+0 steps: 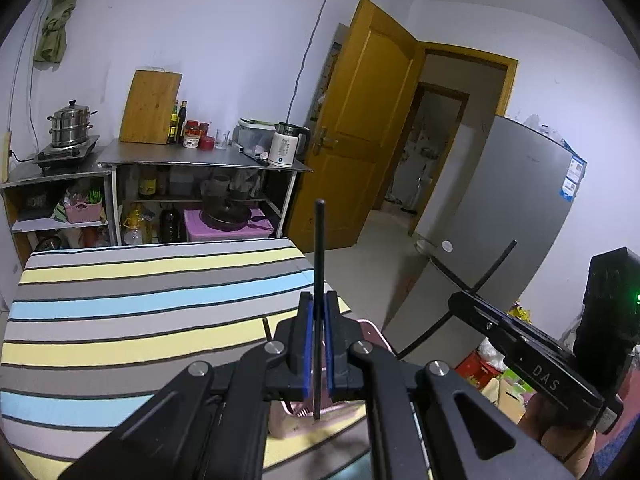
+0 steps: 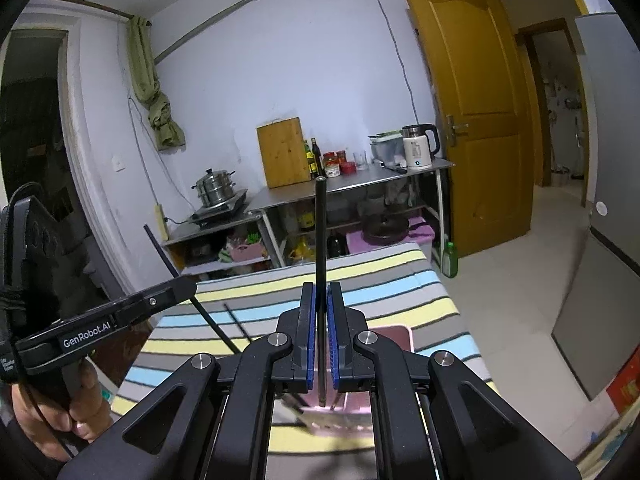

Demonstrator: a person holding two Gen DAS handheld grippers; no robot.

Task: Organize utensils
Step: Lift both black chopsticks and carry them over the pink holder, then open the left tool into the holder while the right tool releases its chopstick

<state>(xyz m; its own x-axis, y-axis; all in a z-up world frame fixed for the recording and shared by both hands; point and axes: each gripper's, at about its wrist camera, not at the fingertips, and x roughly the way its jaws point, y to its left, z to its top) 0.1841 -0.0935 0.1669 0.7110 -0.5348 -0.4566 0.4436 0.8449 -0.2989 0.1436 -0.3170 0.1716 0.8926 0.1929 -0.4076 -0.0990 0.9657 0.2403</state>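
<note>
1. The left tongs (image 1: 319, 344) are closed almost fully, their blue pads pinching a thin black chopstick (image 1: 319, 264) that stands upright between them, its lower tip over a pink basket (image 1: 292, 420) just below the pads.
2. The right tongs (image 2: 321, 338) are closed to the same narrow gap on a second black chopstick (image 2: 321, 240), also upright, its lower end hanging over the pink basket (image 2: 394, 340) beneath the fingers.
3. From the left wrist camera, the right tongs (image 1: 472, 300) sit to the right and slightly ahead, their chopstick tilted; from the right wrist camera, the left tongs (image 2: 188, 286) sit to the left, their chopstick (image 2: 188, 284) slanting across the desk edge.
4. The desk (image 1: 120, 320) is covered in a smooth cloth striped yellow, grey and light blue; its open stretch lies ahead and to the left of both tongs. Its right edge runs just beside the left tongs.
5. One more dark stick (image 2: 238, 322) lies flat on the cloth, ahead-left of the right tongs.
6. Right of the desk edge is bare pale tiled floor (image 2: 520, 264), bounded by a flat grey fridge (image 1: 500, 208) and an open glossy wooden door (image 2: 480, 120).
7. Beyond the far desk edge stands a metal shelf (image 1: 200, 156).
</note>
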